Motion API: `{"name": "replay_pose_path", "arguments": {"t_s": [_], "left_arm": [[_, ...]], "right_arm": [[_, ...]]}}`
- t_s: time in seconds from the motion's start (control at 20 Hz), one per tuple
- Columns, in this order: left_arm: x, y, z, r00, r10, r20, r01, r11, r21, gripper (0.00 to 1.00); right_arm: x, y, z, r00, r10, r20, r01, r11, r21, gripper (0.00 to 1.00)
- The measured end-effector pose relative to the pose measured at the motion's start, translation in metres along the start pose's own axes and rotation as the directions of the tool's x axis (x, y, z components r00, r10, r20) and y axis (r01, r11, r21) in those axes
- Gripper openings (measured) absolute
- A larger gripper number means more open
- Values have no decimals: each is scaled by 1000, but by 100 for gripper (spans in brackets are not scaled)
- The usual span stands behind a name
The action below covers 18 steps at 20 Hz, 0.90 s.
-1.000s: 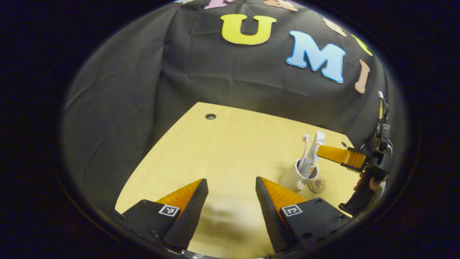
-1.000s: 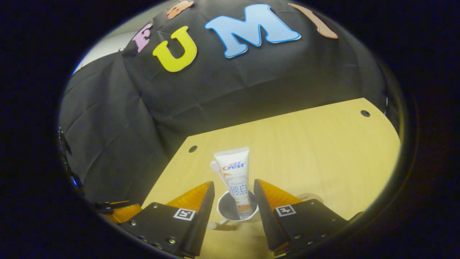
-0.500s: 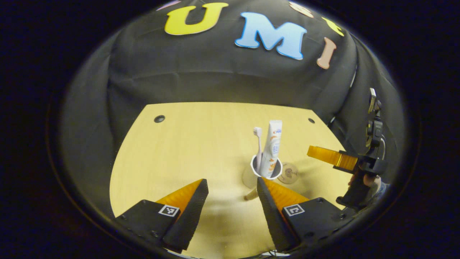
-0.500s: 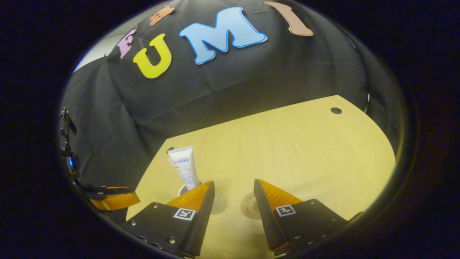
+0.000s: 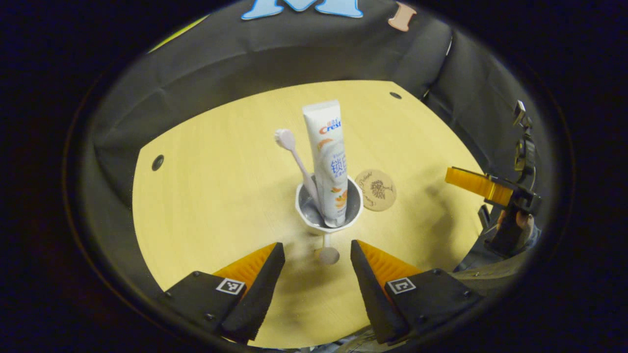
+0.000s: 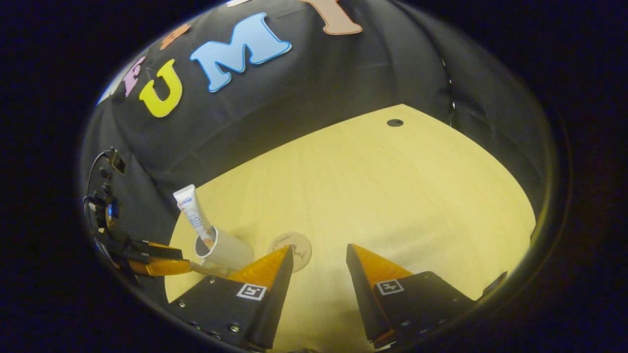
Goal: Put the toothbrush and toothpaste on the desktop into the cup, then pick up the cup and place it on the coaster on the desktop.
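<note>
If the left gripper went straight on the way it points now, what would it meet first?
Probably the cup's handle, which juts toward the open left gripper between its fingers, then the cup holding the toothbrush and toothpaste. Depth is uncertain.

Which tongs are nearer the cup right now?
Left. The left tongs sit open just in front of the cup, straddling its handle; the right tongs are off to its side, beyond the coaster.

I'm looking at a pale wooden desktop (image 5: pixel 221 196) with rounded corners and small dark holes (image 5: pixel 157 162) near its back edge. Black cloth (image 6: pixel 314 98), creased and draped, walls it in behind and along both sides.
</note>
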<state>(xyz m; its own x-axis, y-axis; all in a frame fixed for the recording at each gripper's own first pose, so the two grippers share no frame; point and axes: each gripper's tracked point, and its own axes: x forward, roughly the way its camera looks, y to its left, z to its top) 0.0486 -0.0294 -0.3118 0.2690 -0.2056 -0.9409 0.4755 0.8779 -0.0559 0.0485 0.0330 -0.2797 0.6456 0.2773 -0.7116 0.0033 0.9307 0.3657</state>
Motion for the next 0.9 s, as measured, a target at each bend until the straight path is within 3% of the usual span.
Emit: {"name": "replay_pose_path", "arguments": {"t_s": [0.25,0.35,0.4,0.55,0.6,0.7,0.75,0.9], "left_arm": [[29,-6,6,995,2,-98,8,995,99,89],[41,-13,5,991,-7,-137,20,995,98,92],[47,-13,4,988,-6,-155,20,996,89,84],[63,-10,1,982,-9,-189,23,997,70,82],[67,-10,3,981,-14,-194,27,998,62,77],[77,-5,0,978,-6,-210,18,999,52,56],[80,-3,-3,976,-11,-217,20,999,44,56],[91,7,-16,969,-7,-248,11,1000,15,41]], "right_arm": [[-9,-17,-12,999,-20,-27,21,999,33,66],[-13,-22,-17,999,-28,-38,30,999,45,66],[-14,-24,-18,999,-31,-43,33,998,51,66],[-17,-30,-23,998,-42,-55,45,997,67,66],[-17,-31,-24,997,-46,-59,50,996,70,66],[-17,-34,-26,996,-51,-69,57,996,75,66],[-17,-36,-27,996,-55,-73,60,995,77,66],[-18,-39,-27,994,-65,-84,72,994,80,66]]}}
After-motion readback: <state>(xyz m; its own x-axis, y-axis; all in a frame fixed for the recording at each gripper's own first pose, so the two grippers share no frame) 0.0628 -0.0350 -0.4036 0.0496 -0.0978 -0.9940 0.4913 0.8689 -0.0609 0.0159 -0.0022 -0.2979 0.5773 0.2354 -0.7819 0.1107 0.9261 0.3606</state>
